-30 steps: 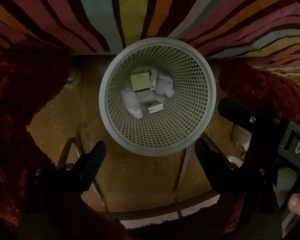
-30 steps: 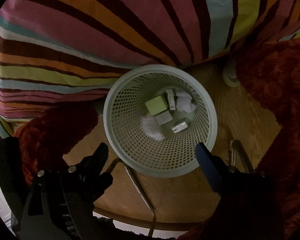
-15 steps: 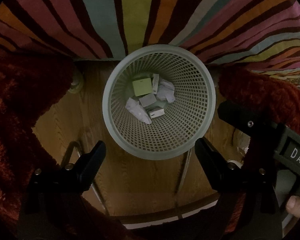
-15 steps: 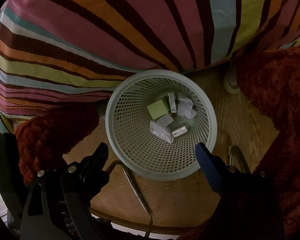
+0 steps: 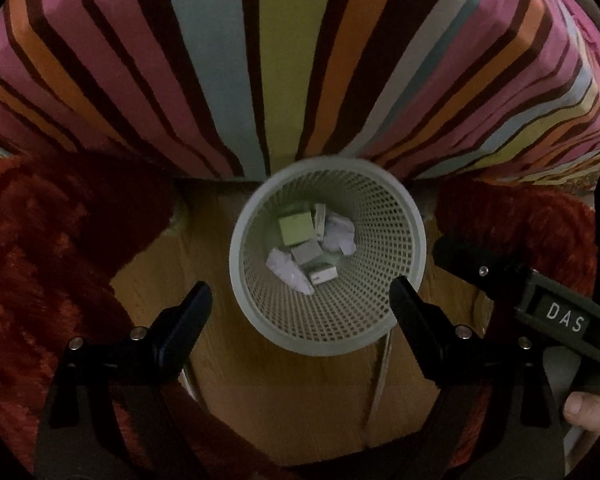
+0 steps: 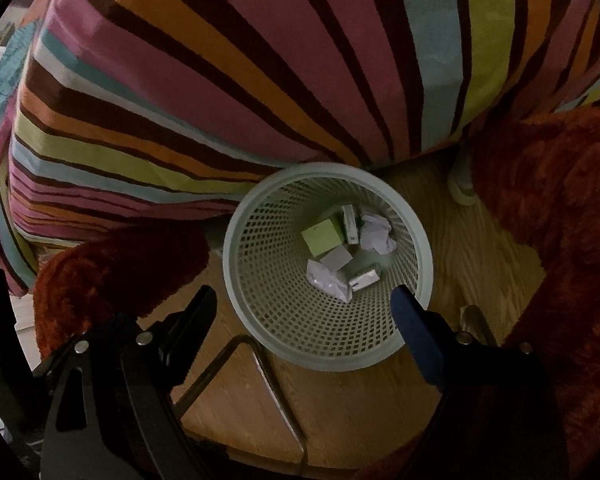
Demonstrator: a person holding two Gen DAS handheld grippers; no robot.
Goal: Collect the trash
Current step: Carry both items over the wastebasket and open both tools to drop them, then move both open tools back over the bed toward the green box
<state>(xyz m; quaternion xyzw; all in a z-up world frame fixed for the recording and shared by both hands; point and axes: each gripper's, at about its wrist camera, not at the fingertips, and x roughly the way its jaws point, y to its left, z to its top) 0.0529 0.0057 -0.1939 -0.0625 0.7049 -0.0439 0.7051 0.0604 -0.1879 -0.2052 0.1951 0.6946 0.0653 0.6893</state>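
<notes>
The striped bedcover (image 5: 284,64) fills the far side of both views, its lower edge just behind the mesh wastebasket (image 5: 404,280), which stands upright on the wood floor (image 5: 292,400) with a red shaggy rug (image 5: 52,264) to either side. All collected trash lies at the bottom of the wastebasket: a green box (image 6: 322,236), a grey box (image 6: 337,258), a slim carton (image 6: 351,224) and another small carton (image 6: 365,279), and two crumpled paper wads (image 6: 376,234). The left gripper (image 5: 300,304) hangs almost directly above the wastebasket's opening, fingers apart and empty. The right gripper (image 6: 304,308), likewise spread and empty, looks in at a slant from the wastebasket's near side. No loose trash shows outside the wastebasket, so any further piece probably lies beyond these views, and neither gripper is evidently nearer to it.
</notes>
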